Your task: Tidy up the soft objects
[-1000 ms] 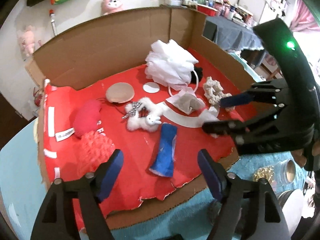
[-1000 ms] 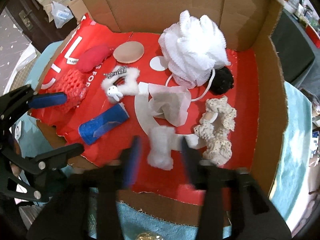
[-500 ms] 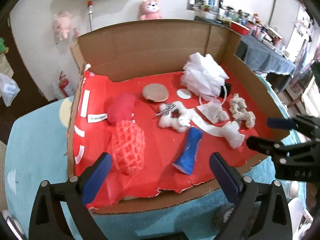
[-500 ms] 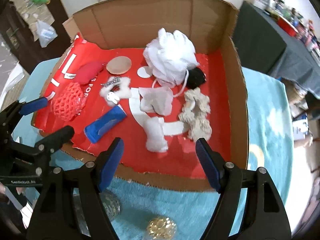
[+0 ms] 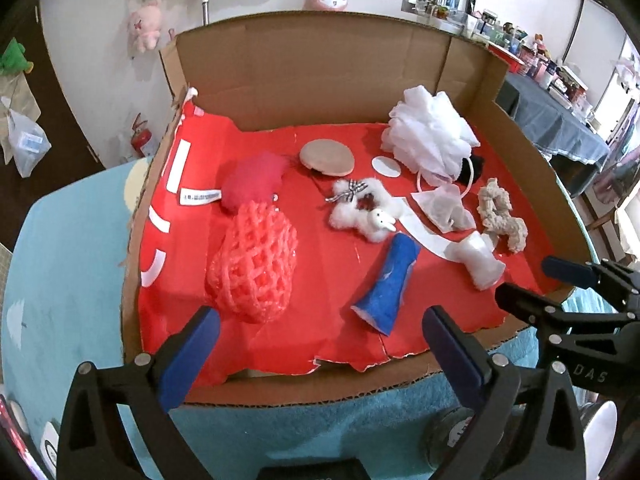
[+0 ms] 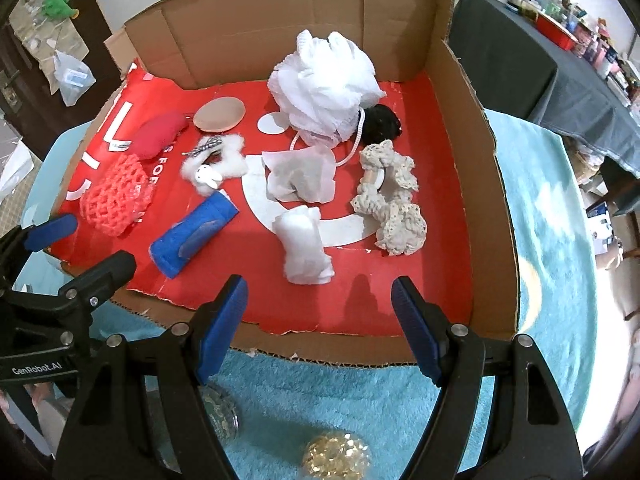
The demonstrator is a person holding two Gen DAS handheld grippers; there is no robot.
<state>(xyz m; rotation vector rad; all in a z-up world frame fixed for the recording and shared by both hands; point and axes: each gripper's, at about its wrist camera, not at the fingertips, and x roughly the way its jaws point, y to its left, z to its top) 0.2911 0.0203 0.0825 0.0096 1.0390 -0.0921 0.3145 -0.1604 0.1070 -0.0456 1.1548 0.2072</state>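
A cardboard box (image 5: 320,72) with a red lining holds the soft things. Among them are a white bath pouf (image 5: 430,136), a coral net sponge (image 5: 254,264), a red plush (image 5: 252,180), a blue roll (image 5: 390,284), a fluffy white bunny clip (image 5: 364,208), a cream crochet piece (image 5: 500,214) and a white wad (image 6: 304,244). My left gripper (image 5: 319,316) hangs over the box's front edge. Its jaws are opening and nothing is between them. My right gripper (image 6: 319,282) is open and bare, just in front of the white wad.
The box stands on a teal towel (image 6: 540,240). A jar of gold beads (image 6: 336,456) and a second jar (image 6: 218,412) sit in front of the box under the grippers. A dark-covered table (image 6: 520,52) stands behind on the right.
The right gripper drew back from the white wad, which stays on the lining. The left jaws spread wider, and its view rolled and pulled back to take in the whole box.
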